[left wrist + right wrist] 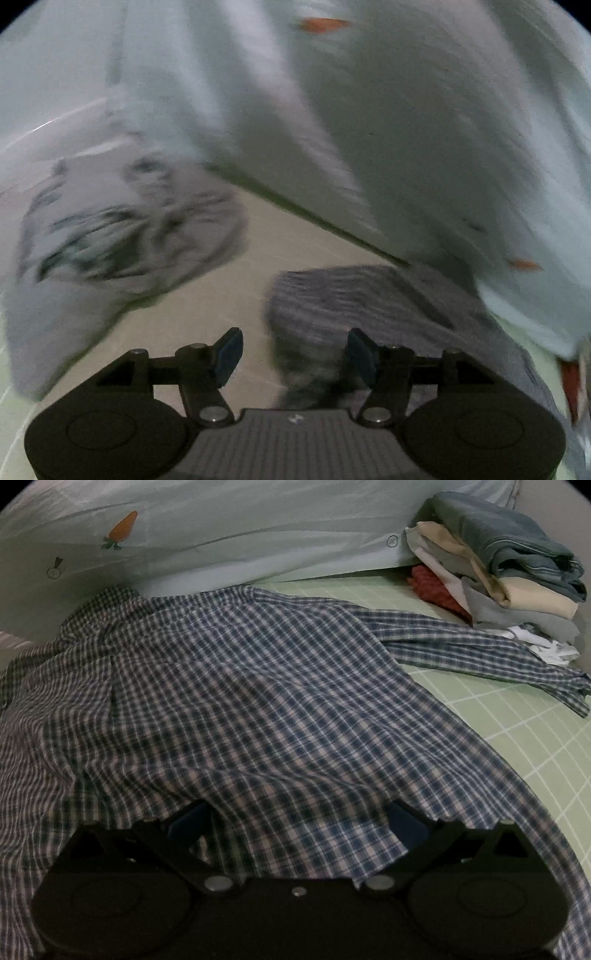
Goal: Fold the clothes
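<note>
Right wrist view: a blue-and-white checked shirt (258, 686) lies spread over a pale green bed sheet (517, 738) printed with a white grid. One sleeve (491, 657) stretches out to the right, ending near a pile of folded clothes (509, 576) at the far right; top item in that pile is grey-blue, cream and grey pieces under it, something red at the back. Behind the shirt, a pale quilt (221, 535) with a carrot print (123, 528) runs along the far edge of the bed. Right tool (295, 823) sits low over the near hem of the shirt, its two blue pads wide apart, cloth lying between them but neither pad pressing on it: open, holding nothing. Left wrist view is heavily smeared by motion. Left tool (295, 354) has its pads parted with a clear gap; a bit of grey-looking checked cloth (369, 306) shows between and beyond them, close to the right pad, not pinched. Open. Ahead to the left lies a light crumpled garment with dark markings (122, 229), too blurred to identify. Pale fabric with orange marks (424, 129) fills the upper half of that view.
</note>
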A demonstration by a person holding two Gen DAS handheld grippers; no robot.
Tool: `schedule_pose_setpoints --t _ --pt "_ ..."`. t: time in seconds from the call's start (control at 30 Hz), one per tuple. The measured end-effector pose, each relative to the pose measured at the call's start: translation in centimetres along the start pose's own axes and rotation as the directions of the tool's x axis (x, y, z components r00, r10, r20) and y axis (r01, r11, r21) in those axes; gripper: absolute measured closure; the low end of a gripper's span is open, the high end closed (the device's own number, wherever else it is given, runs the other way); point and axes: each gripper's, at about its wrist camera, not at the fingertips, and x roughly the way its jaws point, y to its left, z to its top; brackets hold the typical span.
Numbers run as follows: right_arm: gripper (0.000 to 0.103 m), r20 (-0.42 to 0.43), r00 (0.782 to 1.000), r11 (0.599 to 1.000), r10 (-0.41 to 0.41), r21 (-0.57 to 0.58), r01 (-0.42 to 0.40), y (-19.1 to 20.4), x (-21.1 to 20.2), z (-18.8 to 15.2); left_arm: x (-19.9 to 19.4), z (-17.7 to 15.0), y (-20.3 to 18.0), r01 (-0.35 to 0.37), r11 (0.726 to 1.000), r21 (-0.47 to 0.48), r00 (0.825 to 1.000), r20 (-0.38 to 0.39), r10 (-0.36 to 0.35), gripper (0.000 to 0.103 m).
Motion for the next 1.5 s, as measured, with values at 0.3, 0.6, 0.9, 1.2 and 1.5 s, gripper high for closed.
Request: schedule_pose_setpoints --t 0.3,0.6,0.9,1.2,1.5 --pt "0.0 -0.003 1.0 1.0 -0.002 0.002 0.002 -0.2 0.2 0.3 2.8 -2.4 2.7 -0.043 0.999 -0.009 0.981 -0.192 0.041 0.039" --pt "0.0 -0.008 1.0 1.0 0.0 -0.001 0.0 -0.5 0.5 0.6 4.0 -4.5 0.1 0.128 0.986 0.105 0.953 -0.288 -0.093 0.039" --pt "0.0 0.006 1.0 1.0 0.003 -0.005 -0.003 -0.7 0.6 0.4 5.0 -2.9 1.5 -0.043 0.997 0.06 0.964 -0.258 0.057 0.1" --pt "0.0 0.024 1.0 1.0 0.008 -0.01 -0.008 -0.7 0.6 0.2 -3.0 3.2 -0.2 -0.313 0.904 0.292 0.944 0.197 0.263 0.101" --pt "0.0 0.044 0.999 1.0 0.006 -0.008 -0.005 -0.6 0.6 -0.1 1.0 -3.8 -0.5 -0.17 0.914 0.368 0.961 -0.143 0.236 0.085"
